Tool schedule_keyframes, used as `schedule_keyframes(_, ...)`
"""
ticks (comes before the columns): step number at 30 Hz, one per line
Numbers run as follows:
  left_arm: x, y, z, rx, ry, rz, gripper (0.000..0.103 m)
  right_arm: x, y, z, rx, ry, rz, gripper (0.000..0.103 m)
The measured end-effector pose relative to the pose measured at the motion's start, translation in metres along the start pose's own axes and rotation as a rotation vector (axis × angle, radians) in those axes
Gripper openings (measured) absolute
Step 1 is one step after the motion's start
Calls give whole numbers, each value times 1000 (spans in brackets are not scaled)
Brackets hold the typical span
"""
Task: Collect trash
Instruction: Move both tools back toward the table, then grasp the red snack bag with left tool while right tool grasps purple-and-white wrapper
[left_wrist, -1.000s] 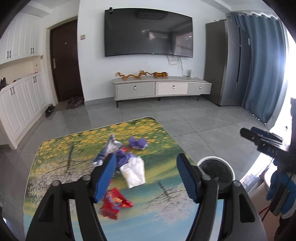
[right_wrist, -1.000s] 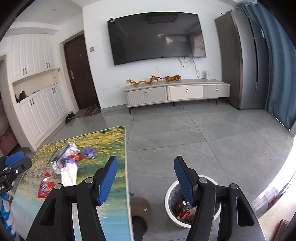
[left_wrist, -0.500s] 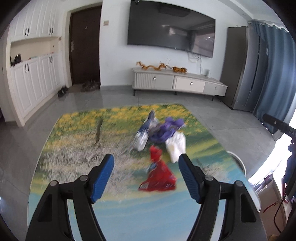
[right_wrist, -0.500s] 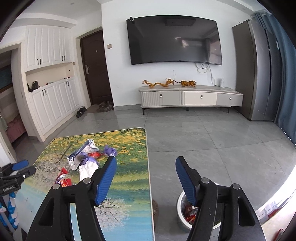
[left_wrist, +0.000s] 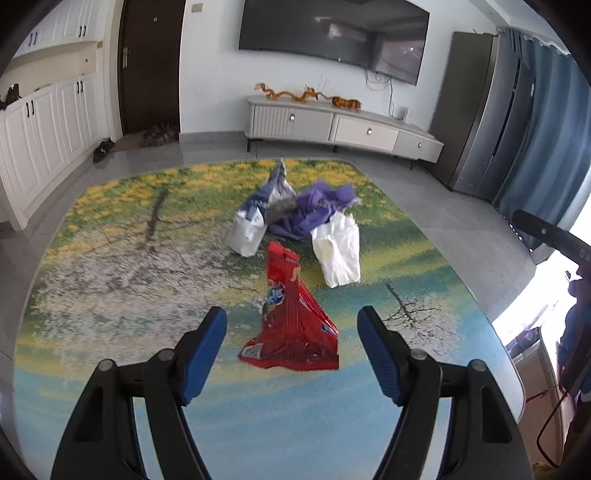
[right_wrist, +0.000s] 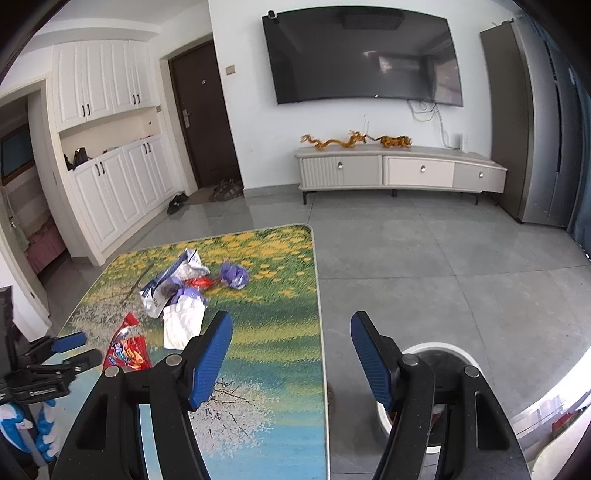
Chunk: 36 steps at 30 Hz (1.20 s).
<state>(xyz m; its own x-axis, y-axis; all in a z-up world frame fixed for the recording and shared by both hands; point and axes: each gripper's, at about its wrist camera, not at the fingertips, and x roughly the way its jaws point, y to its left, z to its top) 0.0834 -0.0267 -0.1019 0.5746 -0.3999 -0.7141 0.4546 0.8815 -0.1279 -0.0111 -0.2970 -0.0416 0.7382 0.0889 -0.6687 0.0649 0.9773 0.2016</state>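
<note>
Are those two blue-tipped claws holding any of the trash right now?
No. The left gripper hangs open above the red snack bag, not gripping it. The right gripper is open and empty.

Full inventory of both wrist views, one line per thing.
Red snack wrapper: 1, red, table, nearest the left tool.
White plastic bag: 1, white, behind the wrapper.
Crumpled purple plastic: 2 clumps, purple, mid-table.
Silver-blue foil pouch: 1, left of the purple clumps.
Table with landscape-print top: 1, green, yellow, blue.
Round white bin: 1, on the floor right of the table, trash inside.
Wall television: 1, black.
Low media cabinet: 1, beige, under the television.
Left tool: blue pads, open, over the wrapper.
Right tool: blue pads, open, empty.
</note>
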Motion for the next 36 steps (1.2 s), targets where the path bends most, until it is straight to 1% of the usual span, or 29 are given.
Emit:
schedule_keyframes(4,22,6,0,-28,48,4,71,18,5,-4,-14,40,30,64)
schedule_keyframes(8,34,12,-1,-36,60,17,71,36,12,-5,-19,71,60,66)
schedule_keyframes(10,39,16,-1,-46,64,24,65,46,17,-4,-24,85,76,66)
schedule_keyframes(12,45,23,-1,-61,76,30,52,56,23,-5,-35,101,93,66)
schedule_keyframes(14,49,31,-1,-81,79,31,49,66,30,-5,-45,118,114,66)
schedule_keyframes(20,49,52,3,-111,49,45,40,101,47,-9,-51,185,193,66)
schedule_keyframes(25,48,63,3,-114,27,64,39,130,68,-6,-59,221,268,66)
schedule_keyframes(27,49,67,2,-119,21,63,39,137,77,-1,-77,214,277,66)
schedule_keyframes(33,50,75,1,-145,14,31,39,159,102,21,-141,202,307,66)
schedule_keyframes(36,50,77,1,-155,13,17,39,172,111,30,-172,207,306,66)
